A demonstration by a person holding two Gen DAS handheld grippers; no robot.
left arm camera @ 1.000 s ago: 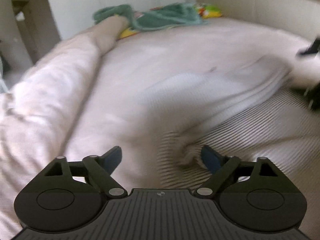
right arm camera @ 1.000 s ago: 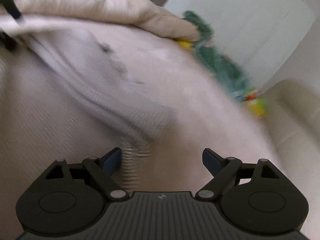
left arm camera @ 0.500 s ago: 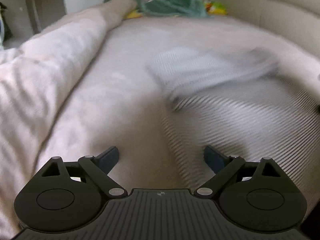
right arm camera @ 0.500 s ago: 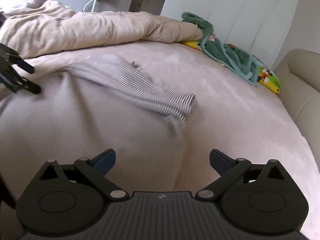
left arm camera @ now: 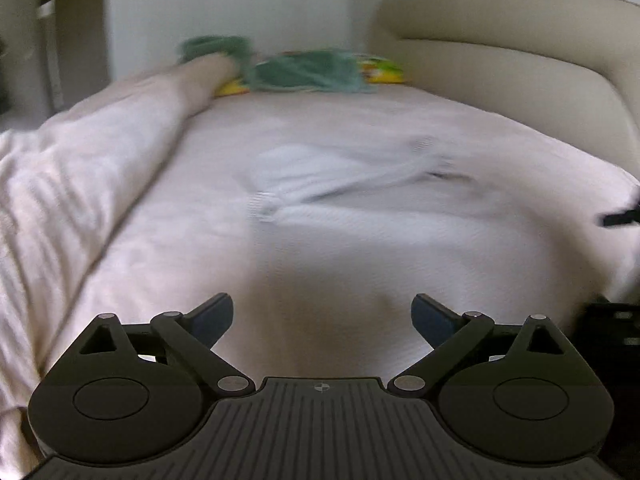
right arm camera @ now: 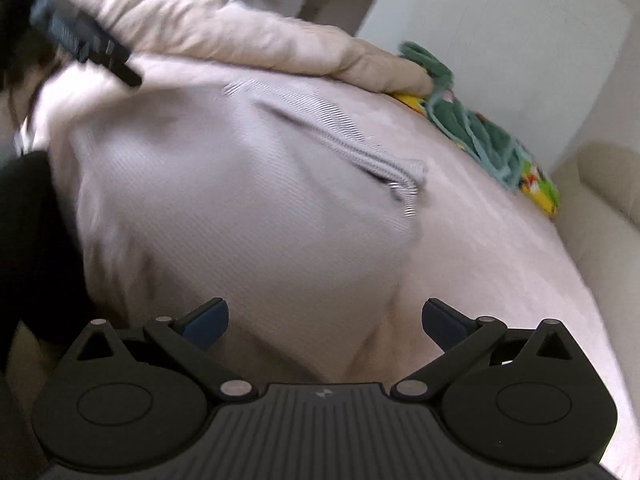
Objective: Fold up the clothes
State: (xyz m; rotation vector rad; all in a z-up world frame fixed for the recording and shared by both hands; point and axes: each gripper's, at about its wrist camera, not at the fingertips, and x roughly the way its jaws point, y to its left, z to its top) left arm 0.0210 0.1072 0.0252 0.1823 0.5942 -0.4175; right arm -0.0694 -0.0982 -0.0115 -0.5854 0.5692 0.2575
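Striped garment (right arm camera: 248, 200) lies flat on the bed (right arm camera: 500, 264), its folded sleeve running toward the green towel (right arm camera: 476, 136); your right gripper (right arm camera: 325, 320) is nearer, both wide open and empty, left gripper (left arm camera: 322, 316) farther back.

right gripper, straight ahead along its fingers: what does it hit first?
Most likely the striped garment spread on the bed. The right gripper is open and empty, aimed at the cloth just beyond its fingertips. Depth is blurred, so contact distance is unclear.

Both jaws stand spread wide and hold nothing: the left gripper (left arm camera: 322, 314) and the right gripper (right arm camera: 325, 316) each hang low and point forward.
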